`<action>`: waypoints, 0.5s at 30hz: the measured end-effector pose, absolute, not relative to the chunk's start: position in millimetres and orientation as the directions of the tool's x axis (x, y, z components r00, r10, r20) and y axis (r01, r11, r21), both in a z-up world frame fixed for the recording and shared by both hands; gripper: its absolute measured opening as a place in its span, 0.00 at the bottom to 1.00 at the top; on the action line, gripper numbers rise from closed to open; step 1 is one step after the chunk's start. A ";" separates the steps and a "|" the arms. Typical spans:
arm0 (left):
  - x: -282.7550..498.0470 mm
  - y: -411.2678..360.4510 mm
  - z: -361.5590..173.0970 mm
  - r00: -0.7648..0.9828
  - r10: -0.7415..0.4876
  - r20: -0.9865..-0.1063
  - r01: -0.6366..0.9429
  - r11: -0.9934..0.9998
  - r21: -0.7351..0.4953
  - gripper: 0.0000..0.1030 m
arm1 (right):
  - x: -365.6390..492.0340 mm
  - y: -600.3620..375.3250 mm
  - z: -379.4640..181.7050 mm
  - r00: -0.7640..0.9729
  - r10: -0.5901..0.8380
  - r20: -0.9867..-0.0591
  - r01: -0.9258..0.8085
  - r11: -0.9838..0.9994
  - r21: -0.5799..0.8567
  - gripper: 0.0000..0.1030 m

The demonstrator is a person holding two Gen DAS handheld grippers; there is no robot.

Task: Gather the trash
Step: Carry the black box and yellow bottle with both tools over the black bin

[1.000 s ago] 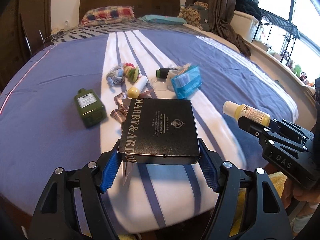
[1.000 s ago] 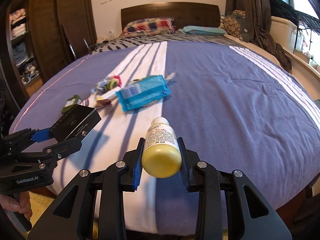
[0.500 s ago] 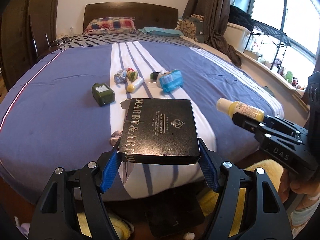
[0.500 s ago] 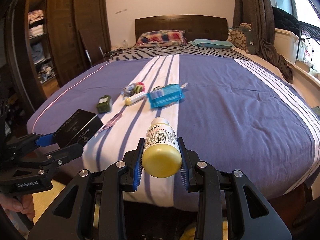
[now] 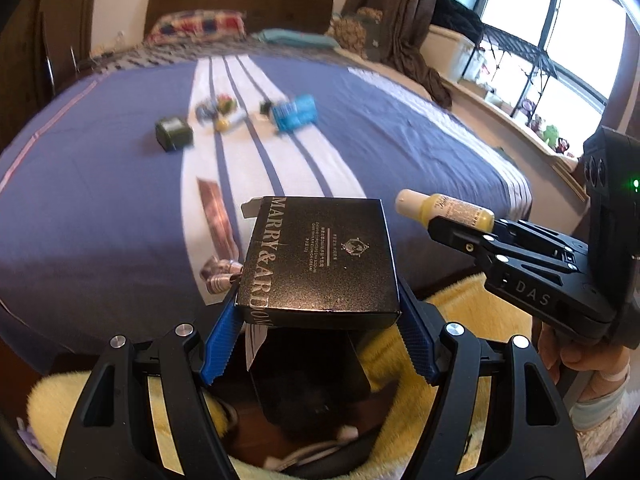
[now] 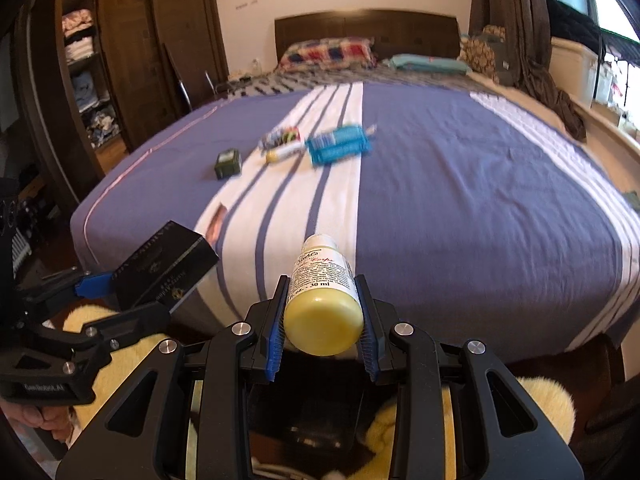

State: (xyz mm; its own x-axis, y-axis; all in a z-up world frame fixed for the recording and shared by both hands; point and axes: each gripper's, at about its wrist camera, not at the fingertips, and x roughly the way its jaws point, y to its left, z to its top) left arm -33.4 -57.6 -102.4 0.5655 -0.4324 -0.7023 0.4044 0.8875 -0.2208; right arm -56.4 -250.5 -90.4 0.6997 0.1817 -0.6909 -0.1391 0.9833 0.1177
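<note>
My left gripper is shut on a black box printed "MARRY & ARDOM", held past the foot of the bed above a dark bin on the floor. The box also shows in the right wrist view. My right gripper is shut on a small yellow lotion bottle, also held off the bed's foot edge; the bottle shows in the left wrist view to the right of the box.
On the blue striped bed lie a dark green bottle, a blue wipes pack, a yellow tube, a coloured bundle and a shiny ribbon. A yellow fluffy rug covers the floor. A wardrobe stands left.
Both grippers have pulled back from the bed with their objects and now hang over the floor at its foot. The dark bin has come into view below.
</note>
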 end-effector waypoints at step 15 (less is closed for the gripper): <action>-10.6 -67.8 -211.6 0.354 -0.367 -0.860 0.349 0.905 -0.243 0.66 | -41.7 -244.6 -192.8 0.466 0.234 -0.853 -0.118 0.972 0.201 0.31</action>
State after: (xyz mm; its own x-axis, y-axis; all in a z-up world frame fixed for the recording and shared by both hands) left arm -10.6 -67.8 -211.6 0.3541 -0.3673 -0.8600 0.3489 0.9051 -0.2429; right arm -41.7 -244.6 -192.8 0.4659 0.2335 -0.8535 -0.1184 0.9723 0.2014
